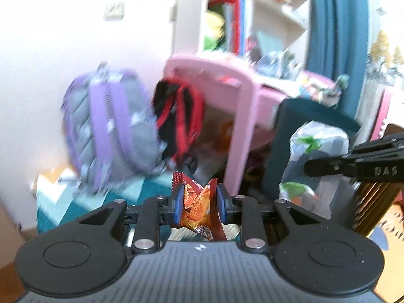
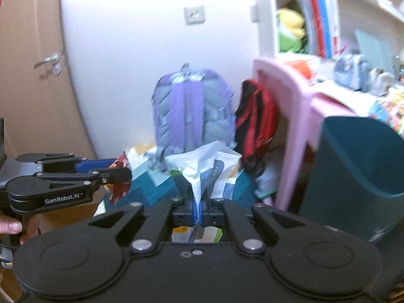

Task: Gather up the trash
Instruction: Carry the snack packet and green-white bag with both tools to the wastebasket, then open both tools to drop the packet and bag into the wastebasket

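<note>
A crumpled red-and-orange snack wrapper [image 1: 199,207] is held between the blue pads of the left tongs [image 1: 199,203], which are closed to a narrow gap on it. A white plastic bag [image 2: 204,166] with green and blue print is pinched by a gathered fold in the right tongs [image 2: 197,210], whose jaws are fully closed on the film. Both items are carried in the air above a teal rug [image 1: 141,194], near a teal bin [image 2: 358,166] that stands beside a pink bench [image 2: 290,96]; a purple backpack [image 2: 192,108] and a red-and-black bag [image 2: 255,116] lie behind. Slippage is judged the main risk: the thin fold could be pulled free of the pads, or the light wrapper could be dropped beside the bin.
</note>
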A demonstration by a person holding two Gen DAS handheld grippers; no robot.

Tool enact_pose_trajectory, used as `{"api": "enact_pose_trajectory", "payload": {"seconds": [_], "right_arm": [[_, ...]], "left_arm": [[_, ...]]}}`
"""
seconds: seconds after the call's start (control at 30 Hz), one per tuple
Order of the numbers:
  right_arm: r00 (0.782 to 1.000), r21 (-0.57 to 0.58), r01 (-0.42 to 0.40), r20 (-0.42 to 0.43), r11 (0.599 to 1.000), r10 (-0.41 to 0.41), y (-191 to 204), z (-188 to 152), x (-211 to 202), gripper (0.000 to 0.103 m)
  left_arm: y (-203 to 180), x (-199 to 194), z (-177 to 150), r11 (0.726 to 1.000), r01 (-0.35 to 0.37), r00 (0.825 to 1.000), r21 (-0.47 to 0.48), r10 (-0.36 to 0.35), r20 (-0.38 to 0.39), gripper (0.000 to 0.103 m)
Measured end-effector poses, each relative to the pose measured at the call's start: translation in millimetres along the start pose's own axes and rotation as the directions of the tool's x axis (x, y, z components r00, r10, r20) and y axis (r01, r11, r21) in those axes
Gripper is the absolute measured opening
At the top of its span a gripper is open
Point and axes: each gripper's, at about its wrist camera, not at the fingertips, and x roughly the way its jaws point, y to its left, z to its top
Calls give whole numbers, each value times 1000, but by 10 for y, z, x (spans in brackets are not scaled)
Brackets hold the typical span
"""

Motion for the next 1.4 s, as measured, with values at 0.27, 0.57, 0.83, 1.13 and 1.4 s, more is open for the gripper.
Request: {"api": "enact_pose_trajectory", "payload": {"seconds": [0.27, 0.57, 0.83, 1.13, 1.4], "right_arm": [[990, 18, 96, 105, 995, -98, -593, 370, -561, 1], [962, 72, 220, 151, 973, -229, -1279, 623, -809, 1], [936, 82, 322, 119, 943, -330, -1887, 789, -760, 1], [937, 84, 350, -7, 933, -350, -2449, 762, -338, 1], [928, 27, 351, -142, 936, -344, -2629, 667, 93, 1]], "left_arm": [[-908, 105, 651, 991, 110, 987, 77, -119, 112, 26], [-1700, 505, 1127, 972, 185, 970, 145, -204, 132, 26], [-2242, 985, 1417, 955, 207, 971, 214, -228, 77, 26], [-2719, 1593, 1454, 929, 237, 971, 283, -239, -28, 26], [-2833, 2150, 1423, 929, 233, 970, 288, -201, -137, 26]]}}
